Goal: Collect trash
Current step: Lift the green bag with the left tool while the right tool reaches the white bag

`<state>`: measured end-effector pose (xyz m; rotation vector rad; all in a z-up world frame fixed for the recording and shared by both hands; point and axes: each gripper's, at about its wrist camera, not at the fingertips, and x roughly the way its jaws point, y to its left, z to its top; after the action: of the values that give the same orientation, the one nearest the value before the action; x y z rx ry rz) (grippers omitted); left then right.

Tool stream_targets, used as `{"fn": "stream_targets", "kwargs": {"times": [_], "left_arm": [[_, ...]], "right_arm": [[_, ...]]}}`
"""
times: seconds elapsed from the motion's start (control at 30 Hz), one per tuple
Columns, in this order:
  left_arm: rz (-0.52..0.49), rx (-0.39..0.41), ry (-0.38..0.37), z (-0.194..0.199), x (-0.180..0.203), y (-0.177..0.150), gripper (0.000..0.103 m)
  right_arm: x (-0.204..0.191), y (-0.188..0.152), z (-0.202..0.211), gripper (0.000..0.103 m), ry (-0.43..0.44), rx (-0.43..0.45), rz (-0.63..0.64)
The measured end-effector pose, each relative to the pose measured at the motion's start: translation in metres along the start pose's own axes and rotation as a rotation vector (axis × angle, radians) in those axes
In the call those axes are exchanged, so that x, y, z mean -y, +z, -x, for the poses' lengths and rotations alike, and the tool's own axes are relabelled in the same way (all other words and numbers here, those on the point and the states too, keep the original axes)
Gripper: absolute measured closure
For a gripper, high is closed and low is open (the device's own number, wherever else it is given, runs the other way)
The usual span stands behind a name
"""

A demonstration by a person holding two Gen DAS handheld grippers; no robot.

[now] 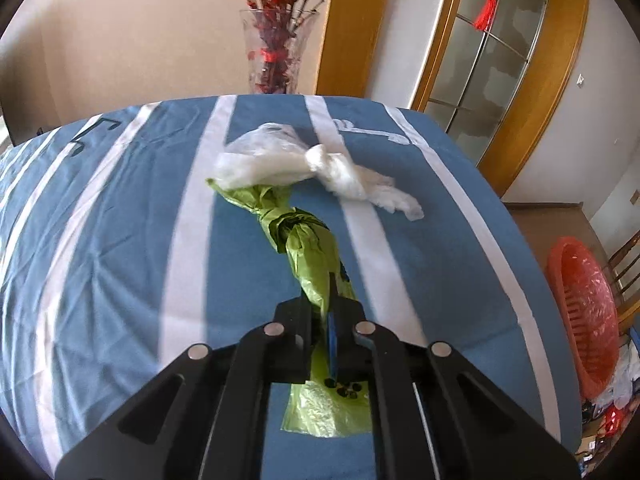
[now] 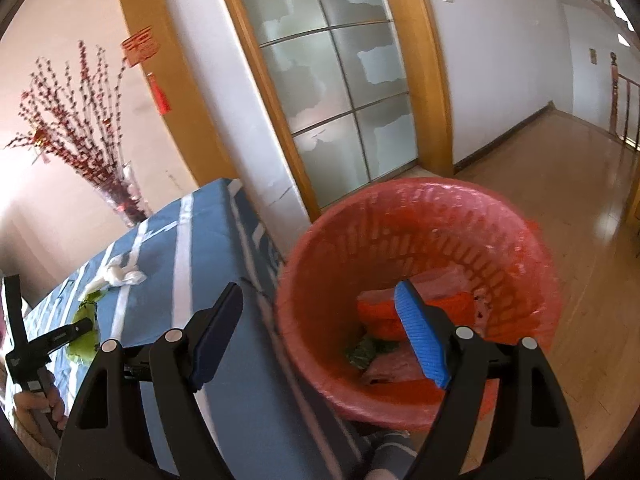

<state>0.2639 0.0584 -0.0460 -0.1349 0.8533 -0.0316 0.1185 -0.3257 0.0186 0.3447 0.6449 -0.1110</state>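
Observation:
A knotted green plastic bag (image 1: 306, 252) lies on the blue striped tablecloth (image 1: 112, 248), and my left gripper (image 1: 331, 300) is shut on its near part, the film pinched between the black fingers. Its far end touches a knotted white plastic bag (image 1: 316, 164). In the right wrist view my right gripper (image 2: 320, 320) stands open above the red slatted bin (image 2: 512, 240), which is lined with red film and holds red, pink and green scraps. Nothing sits between its fingers. The green bag (image 2: 82, 344), white bag (image 2: 118, 276) and left gripper (image 2: 78, 329) show small at the left.
A glass vase (image 1: 274, 52) with red-berried branches stands at the table's far edge. The red bin (image 1: 584, 312) stands off the table's right side beside a wooden chair (image 1: 628, 264). A frosted glass door (image 2: 332, 84) and wooden floor (image 2: 560, 184) lie beyond. A hand (image 2: 36, 404) holds the left gripper.

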Motion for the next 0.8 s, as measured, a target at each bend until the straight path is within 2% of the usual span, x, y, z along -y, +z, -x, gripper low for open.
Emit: {"fn": "stream_targets", "kwargs": {"times": [0.17, 0.37, 0.57, 0.8], "left_arm": [[0.023, 0.015, -0.001, 0.026, -0.031, -0.014, 0.096], [0.088, 0.059, 0.042, 0.049, -0.072, -0.016, 0.096], [0.136, 0.065, 0.079, 0.049, -0.106, -0.013, 0.096], [0.155, 0.071, 0.083, 0.045, -0.131, -0.007, 0.095]], "right_arm": [[-0.029, -0.005, -0.005, 0.025, 0.05, -0.019, 0.046], [-0.072, -0.011, -0.011, 0.025, 0.127, -0.045, 0.107], [-0.121, -0.017, -0.022, 0.025, 0.209, -0.077, 0.184], [-0.185, -0.024, -0.052, 0.027, 0.294, -0.137, 0.27]]}}
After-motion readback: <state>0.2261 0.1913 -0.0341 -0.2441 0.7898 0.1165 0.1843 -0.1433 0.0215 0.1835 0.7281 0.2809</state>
